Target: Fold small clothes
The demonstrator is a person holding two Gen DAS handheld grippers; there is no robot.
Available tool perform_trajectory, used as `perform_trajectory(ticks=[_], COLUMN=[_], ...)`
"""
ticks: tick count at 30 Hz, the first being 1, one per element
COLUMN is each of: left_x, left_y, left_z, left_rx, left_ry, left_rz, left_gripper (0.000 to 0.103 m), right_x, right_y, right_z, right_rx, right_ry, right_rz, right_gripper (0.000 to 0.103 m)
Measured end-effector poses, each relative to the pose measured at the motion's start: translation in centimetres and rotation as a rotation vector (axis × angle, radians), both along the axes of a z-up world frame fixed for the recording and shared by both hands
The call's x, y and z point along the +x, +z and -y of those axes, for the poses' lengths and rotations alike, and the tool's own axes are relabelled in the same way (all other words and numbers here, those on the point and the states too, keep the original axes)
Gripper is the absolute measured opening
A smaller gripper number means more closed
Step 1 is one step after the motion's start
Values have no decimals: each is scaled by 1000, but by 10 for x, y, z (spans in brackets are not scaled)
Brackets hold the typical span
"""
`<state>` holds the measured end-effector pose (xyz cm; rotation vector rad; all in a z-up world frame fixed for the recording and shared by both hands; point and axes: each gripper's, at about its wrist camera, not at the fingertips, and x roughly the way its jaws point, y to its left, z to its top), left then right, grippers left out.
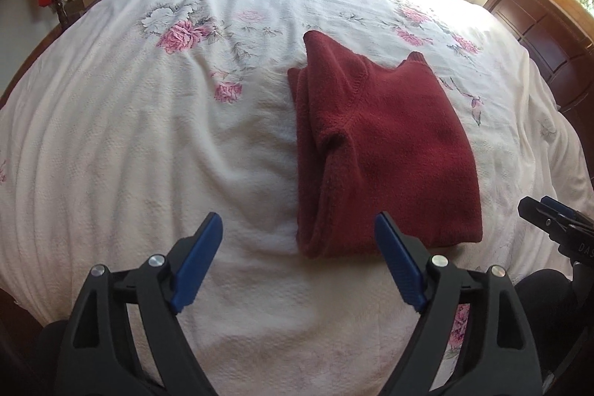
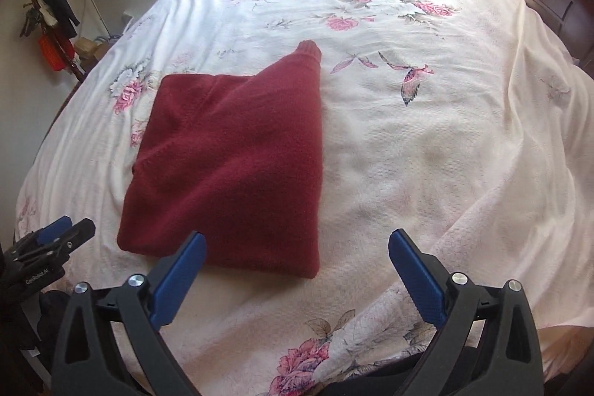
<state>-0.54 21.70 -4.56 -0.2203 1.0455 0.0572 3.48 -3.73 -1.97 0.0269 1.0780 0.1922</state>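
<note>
Bedspread (image 1: 130,136), sweater (image 1: 386,143) beyond spread jaws

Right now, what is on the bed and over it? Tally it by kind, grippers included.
Folded red sweater: 1, lying on the floral bedspread
Open grippers, holding nothing: 2, the left gripper and the right gripper
Total: 3 things, plus the bedspread under them
</note>
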Motion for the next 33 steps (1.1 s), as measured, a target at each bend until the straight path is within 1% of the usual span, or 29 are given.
perform_trajectory(ticks=[3, 5, 9, 11, 14, 16, 20, 22, 33], left_x=[-8, -12, -20, -25, -30, -33, -38, -40, -44], left_y=[7, 12, 23, 28, 37, 41, 45, 45, 43], left_z=[4, 7, 12, 14, 14, 15, 18, 20, 25], left_rx=[22, 33, 64, 70, 71, 78, 121, 135, 161], left_ry=[0, -3, -4, -6, -6, -6, -5, -5, 5], left_rz=[8, 17, 37, 48, 66, 72, 87, 90, 87], left_gripper=[87, 87, 87, 89, 89, 89, 89, 89, 89], right_x=[-8, -14, -23, -27, -32, -33, -34, -34, -37], right_y=[8, 12, 18, 21, 24, 25, 26, 27, 32], right_z=[-4, -6, -6, -7, -9, -11, -8, -7, -8], right_rx=[-17, -30, -24, -62, -148, -178, -132, -128, -86], right_ry=[1, -4, -12, -34, -64, -72, -66, -67, -54], right_rz=[15, 22, 23, 32, 50, 62, 59, 61, 71], right_gripper=[99, 99, 99, 99, 99, 99, 99, 99, 99])
